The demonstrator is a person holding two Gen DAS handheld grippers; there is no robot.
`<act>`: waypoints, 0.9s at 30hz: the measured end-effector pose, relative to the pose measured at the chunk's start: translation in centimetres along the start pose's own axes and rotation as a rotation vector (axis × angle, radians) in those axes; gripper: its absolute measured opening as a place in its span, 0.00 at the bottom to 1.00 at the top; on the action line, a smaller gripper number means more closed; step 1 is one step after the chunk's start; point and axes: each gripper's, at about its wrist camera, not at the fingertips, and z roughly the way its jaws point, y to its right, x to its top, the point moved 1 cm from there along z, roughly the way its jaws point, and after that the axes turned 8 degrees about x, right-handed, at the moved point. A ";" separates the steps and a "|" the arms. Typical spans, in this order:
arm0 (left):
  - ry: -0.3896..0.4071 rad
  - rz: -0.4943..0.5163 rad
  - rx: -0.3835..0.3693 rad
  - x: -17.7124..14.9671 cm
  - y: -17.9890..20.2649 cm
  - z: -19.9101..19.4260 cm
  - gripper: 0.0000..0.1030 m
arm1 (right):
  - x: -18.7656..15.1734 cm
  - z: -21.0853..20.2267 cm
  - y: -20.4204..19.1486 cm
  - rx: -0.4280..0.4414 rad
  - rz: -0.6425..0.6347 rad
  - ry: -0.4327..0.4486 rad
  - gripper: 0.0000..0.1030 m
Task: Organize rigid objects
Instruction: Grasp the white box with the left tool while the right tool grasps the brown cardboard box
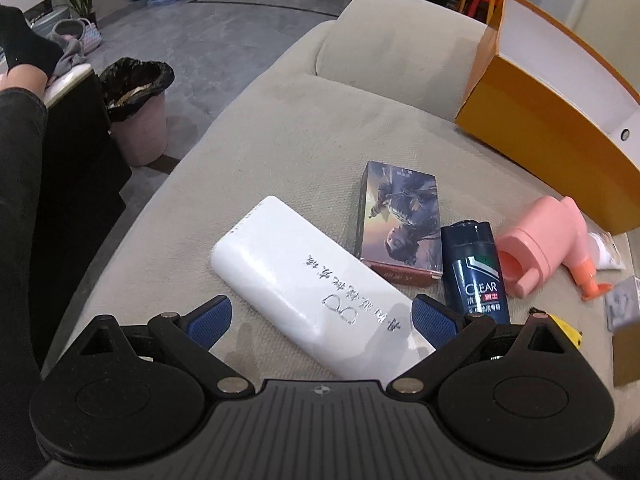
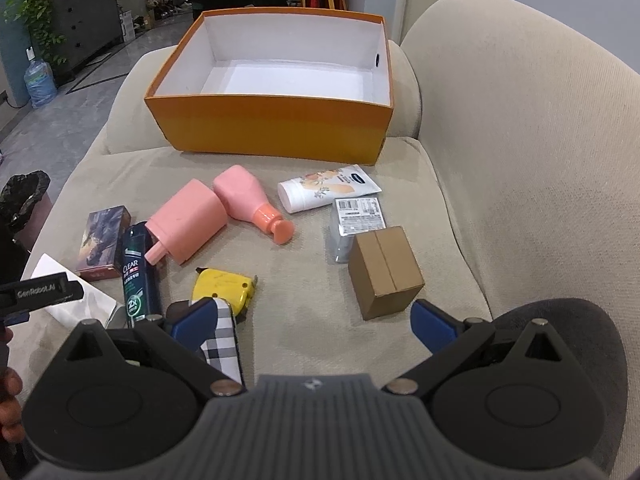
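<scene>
A white power bank [image 1: 304, 288] lies on the beige sofa seat, its near end between the open fingers of my left gripper [image 1: 322, 316]. Beside it lie a picture box [image 1: 400, 220], a dark CLEAR bottle [image 1: 478, 276] and a pink cup [image 1: 536, 244]. My right gripper [image 2: 316, 320] is open and empty above the seat. Just ahead of it stand a brown cardboard box [image 2: 384, 272], a yellow object [image 2: 222, 286] and a checkered item [image 2: 222, 340]. A pink bottle [image 2: 250, 200] and a white tube [image 2: 326, 188] lie further on. The orange box [image 2: 264, 120] stands open and empty at the back.
A clear packet with a label [image 2: 354, 220] lies behind the cardboard box. The sofa backrest [image 2: 520, 140] rises on the right. Left of the sofa stand a pink bin with a black bag [image 1: 138, 108] and a seated person's leg [image 1: 20, 160].
</scene>
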 end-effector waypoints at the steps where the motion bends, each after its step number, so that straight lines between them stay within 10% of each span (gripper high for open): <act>1: -0.003 -0.003 0.001 0.1 0.1 0.3 1.00 | 0.0 0.1 0.1 0.000 0.002 -0.001 0.98; 13: -0.031 -0.033 0.030 0.3 1.1 2.2 1.00 | 0.2 1.1 0.5 0.000 0.011 -0.020 0.98; 27: -0.031 0.306 -0.050 -1.6 0.5 2.6 1.00 | 1.3 2.5 2.8 0.012 -0.077 0.020 0.98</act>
